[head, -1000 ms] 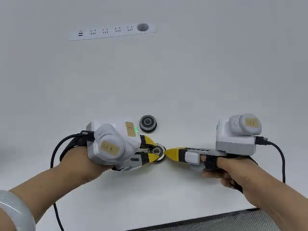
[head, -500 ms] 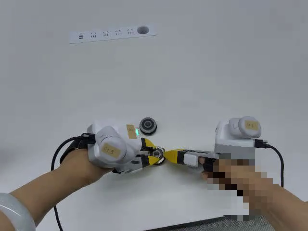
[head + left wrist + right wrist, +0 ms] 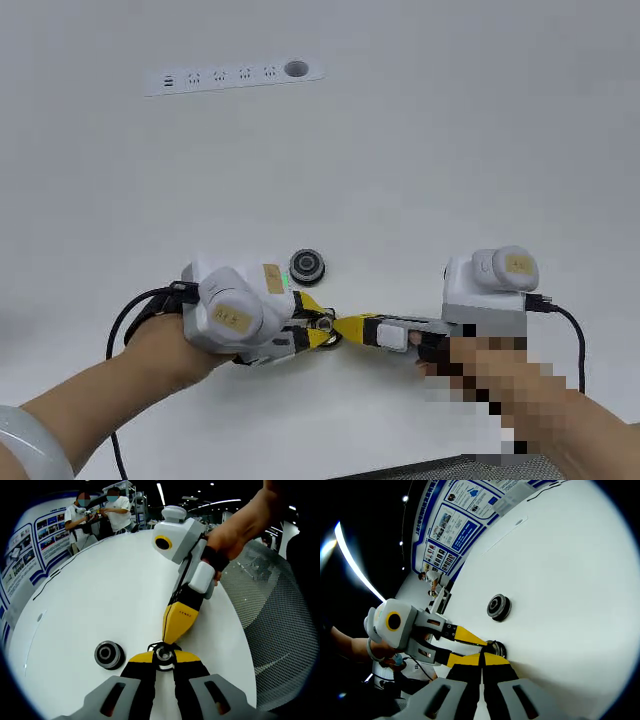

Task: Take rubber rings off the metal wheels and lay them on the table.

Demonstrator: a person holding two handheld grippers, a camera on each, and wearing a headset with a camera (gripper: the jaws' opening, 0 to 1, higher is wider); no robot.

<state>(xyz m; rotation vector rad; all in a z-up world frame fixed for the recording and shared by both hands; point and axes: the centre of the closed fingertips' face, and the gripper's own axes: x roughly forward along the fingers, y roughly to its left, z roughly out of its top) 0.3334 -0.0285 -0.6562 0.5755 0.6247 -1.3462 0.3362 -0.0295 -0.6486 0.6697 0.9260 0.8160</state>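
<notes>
My left gripper (image 3: 316, 331) (image 3: 162, 658) is shut on a small metal wheel (image 3: 324, 323) (image 3: 163, 653), held just above the table near the front edge. My right gripper (image 3: 343, 325) (image 3: 481, 660) comes in from the right, tip to tip with the left. It is shut on the thin black rubber ring (image 3: 155, 646) at the wheel's rim. In the right gripper view the held wheel (image 3: 497, 648) sits just past my shut jaws. A second wheel (image 3: 307, 266) (image 3: 109, 654) (image 3: 498, 607) with its black ring on lies flat on the table just behind.
A white power strip (image 3: 235, 74) lies far back on the white table (image 3: 450, 170). A mesh chair back (image 3: 280, 630) stands off the table's near edge. People stand at the far end of the room (image 3: 112, 505).
Both grippers stay together at the held wheel. The head view has shifted slightly; nothing on the table has moved.
</notes>
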